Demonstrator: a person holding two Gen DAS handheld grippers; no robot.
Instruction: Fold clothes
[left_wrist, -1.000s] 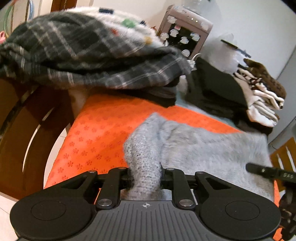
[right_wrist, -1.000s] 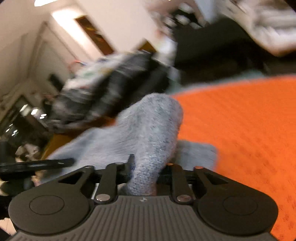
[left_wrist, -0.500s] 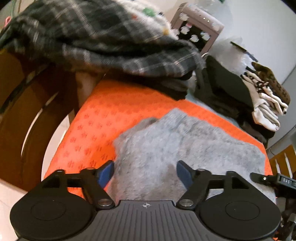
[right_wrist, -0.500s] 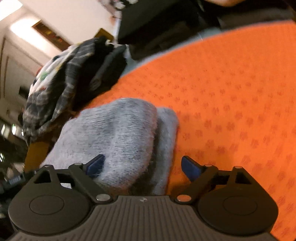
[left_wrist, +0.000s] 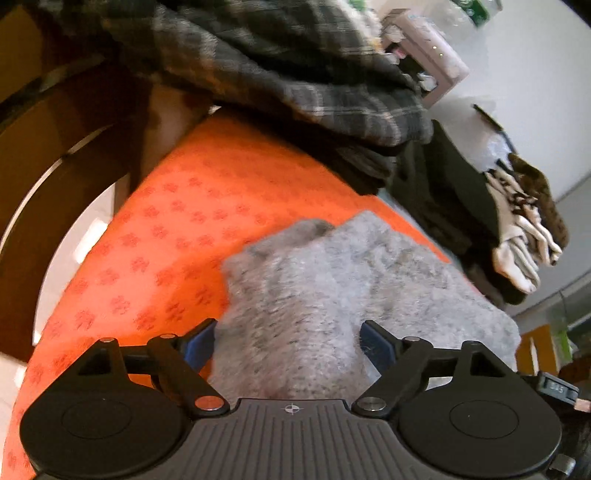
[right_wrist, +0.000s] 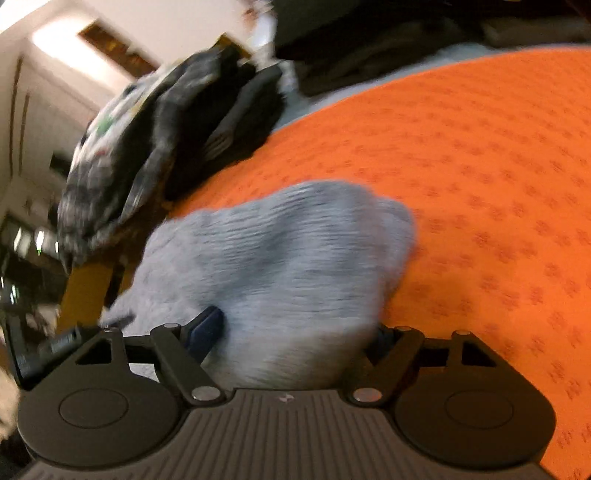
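Observation:
A fuzzy grey knit sweater (left_wrist: 332, 288) lies folded on an orange patterned cloth (left_wrist: 177, 221). My left gripper (left_wrist: 288, 341) is open, its blue-padded fingers spread wide on either side of the near edge of the knit. In the right wrist view the same grey sweater (right_wrist: 280, 258) bulges up in front of my right gripper (right_wrist: 295, 332), which is open too. The knit lies between its spread fingers and hides most of the right one. A black part of the other gripper (right_wrist: 44, 347) shows at the left edge.
A heap of dark plaid clothes (left_wrist: 277, 74) lies at the far end of the orange cloth. Folded black garments (left_wrist: 443, 184) and a white and brown patterned stack (left_wrist: 524, 229) sit to the right. A wooden chair (left_wrist: 55, 147) stands on the left.
Both grippers were shut on the grey sweater one second ago. They have opened wide and let it go, and the knit now rests on the orange cloth. Both cameras have tilted slightly.

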